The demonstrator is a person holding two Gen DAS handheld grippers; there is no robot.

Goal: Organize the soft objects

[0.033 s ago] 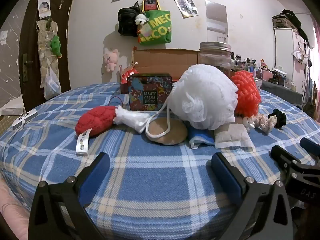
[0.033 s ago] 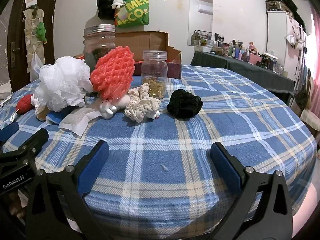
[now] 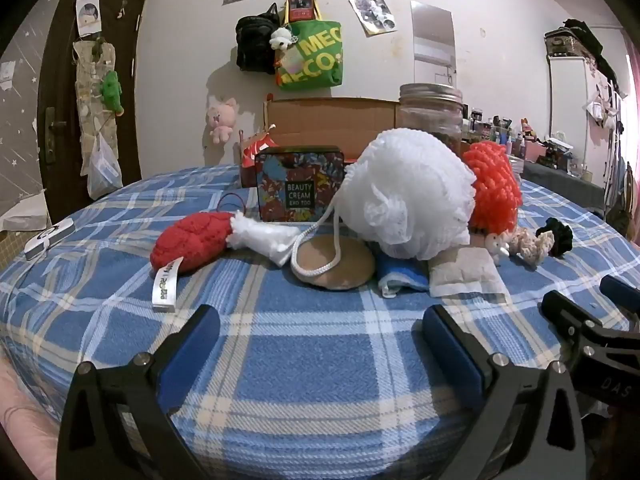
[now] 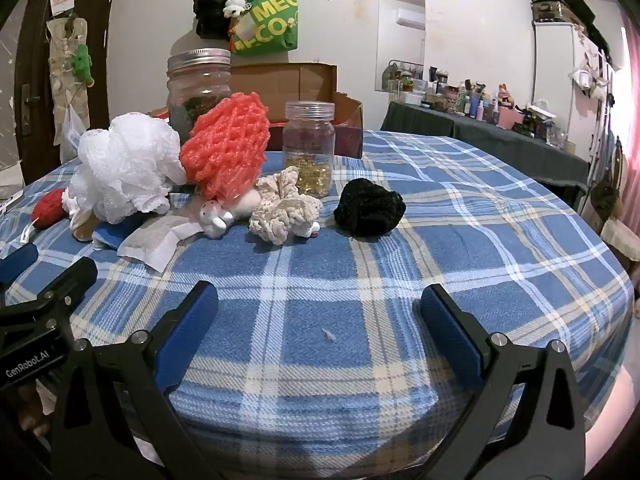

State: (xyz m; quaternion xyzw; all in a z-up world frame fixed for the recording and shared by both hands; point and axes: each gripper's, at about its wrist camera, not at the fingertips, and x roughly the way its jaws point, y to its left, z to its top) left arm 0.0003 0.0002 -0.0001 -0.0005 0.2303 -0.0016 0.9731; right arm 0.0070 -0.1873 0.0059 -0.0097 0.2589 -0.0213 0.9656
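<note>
Soft things lie in a cluster on the blue plaid table (image 3: pixel 304 352). A white mesh bath puff (image 3: pixel 408 196) with a cord sits in the middle, also in the right wrist view (image 4: pixel 128 172). A red knitted pouch (image 3: pixel 192 242) lies at the left. An orange-red foam net (image 4: pixel 226 146), a cream crocheted scrunchie (image 4: pixel 284 212) and a black scrunchie (image 4: pixel 368 208) lie to the right. A tan round pad (image 3: pixel 336 260), a blue cloth (image 3: pixel 400 276) and a white sachet (image 3: pixel 464 274) lie in front. My left gripper (image 3: pixel 320 348) and right gripper (image 4: pixel 318 320) are open and empty, near the table's front edge.
A patterned "Beauty Cream" tin (image 3: pixel 300 182), a big glass jar (image 4: pixel 199 88), a small jar (image 4: pixel 309 148) and an open cardboard box (image 3: pixel 332 120) stand behind the cluster. A small white device (image 3: pixel 48 238) lies at the far left. The right gripper shows in the left wrist view (image 3: pixel 592 328).
</note>
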